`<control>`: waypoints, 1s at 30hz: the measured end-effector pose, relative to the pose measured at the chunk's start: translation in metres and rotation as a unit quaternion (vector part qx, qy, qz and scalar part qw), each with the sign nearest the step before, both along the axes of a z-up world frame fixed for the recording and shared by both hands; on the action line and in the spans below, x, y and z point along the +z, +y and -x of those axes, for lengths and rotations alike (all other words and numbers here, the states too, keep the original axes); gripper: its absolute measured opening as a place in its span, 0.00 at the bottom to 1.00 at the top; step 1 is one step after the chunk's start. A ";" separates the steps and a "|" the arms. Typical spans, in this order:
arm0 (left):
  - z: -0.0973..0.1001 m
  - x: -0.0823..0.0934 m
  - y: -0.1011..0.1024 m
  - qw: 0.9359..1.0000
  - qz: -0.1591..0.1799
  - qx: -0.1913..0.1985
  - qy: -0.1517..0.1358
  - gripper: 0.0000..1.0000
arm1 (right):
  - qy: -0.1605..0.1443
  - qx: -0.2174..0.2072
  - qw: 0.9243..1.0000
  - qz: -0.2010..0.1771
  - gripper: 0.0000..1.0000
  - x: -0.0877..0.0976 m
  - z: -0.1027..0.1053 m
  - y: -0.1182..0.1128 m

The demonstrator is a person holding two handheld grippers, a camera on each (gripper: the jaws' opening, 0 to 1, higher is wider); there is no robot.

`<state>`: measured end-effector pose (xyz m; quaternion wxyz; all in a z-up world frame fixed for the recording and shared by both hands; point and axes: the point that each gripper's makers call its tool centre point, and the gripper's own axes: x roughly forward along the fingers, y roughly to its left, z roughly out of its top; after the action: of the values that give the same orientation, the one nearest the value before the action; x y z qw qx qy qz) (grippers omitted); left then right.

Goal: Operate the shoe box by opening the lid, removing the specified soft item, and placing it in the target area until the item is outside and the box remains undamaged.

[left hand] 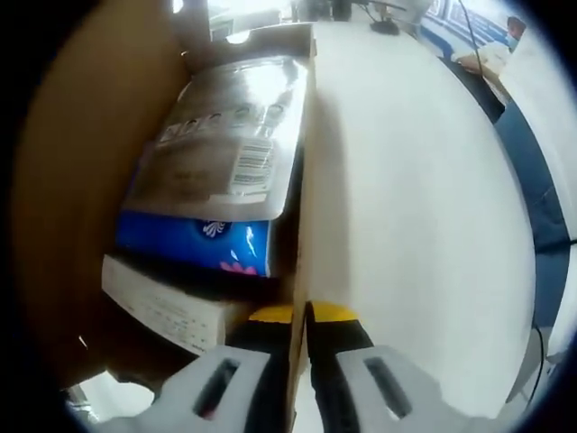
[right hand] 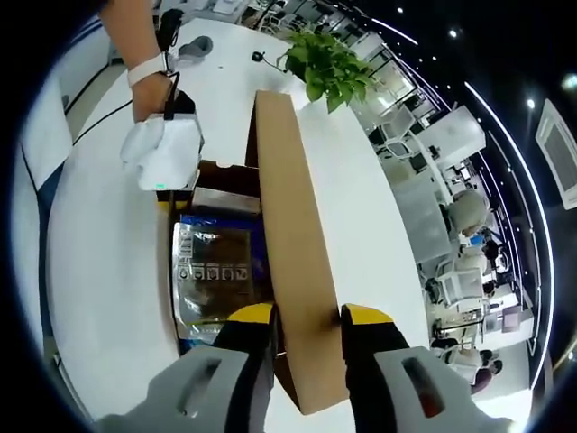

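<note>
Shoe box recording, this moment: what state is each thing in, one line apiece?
Shoe box: open, contents exposed, on the white table.
Lid: raised on edge, clamped between the right hand-held gripper jaws.
Box wall: pinched by the left hand-held gripper.
Silver pouch: inside the box, lying on top.
Blue pack: inside, under the pouch.
Potted plant: upright on the table beyond the box.
</note>
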<state>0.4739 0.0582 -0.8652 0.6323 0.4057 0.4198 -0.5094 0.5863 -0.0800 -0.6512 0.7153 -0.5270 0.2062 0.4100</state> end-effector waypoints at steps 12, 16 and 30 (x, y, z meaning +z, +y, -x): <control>-0.002 -0.003 0.000 1.000 0.003 0.002 0.005 0.03 | -0.004 -0.002 1.000 0.007 0.26 -0.001 -0.006 -0.001; -0.001 -0.004 0.000 1.000 0.004 0.006 0.006 0.03 | -0.003 -0.007 1.000 0.008 0.26 -0.002 -0.008 -0.001; -0.002 -0.006 0.000 1.000 0.000 0.012 0.006 0.03 | -0.005 -0.015 1.000 -0.003 0.25 0.004 -0.013 -0.001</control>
<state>0.4763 0.0583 -0.8708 0.6359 0.3978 0.4280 -0.5042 0.5989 -0.0809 -0.6473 0.7242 -0.5235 0.2090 0.3973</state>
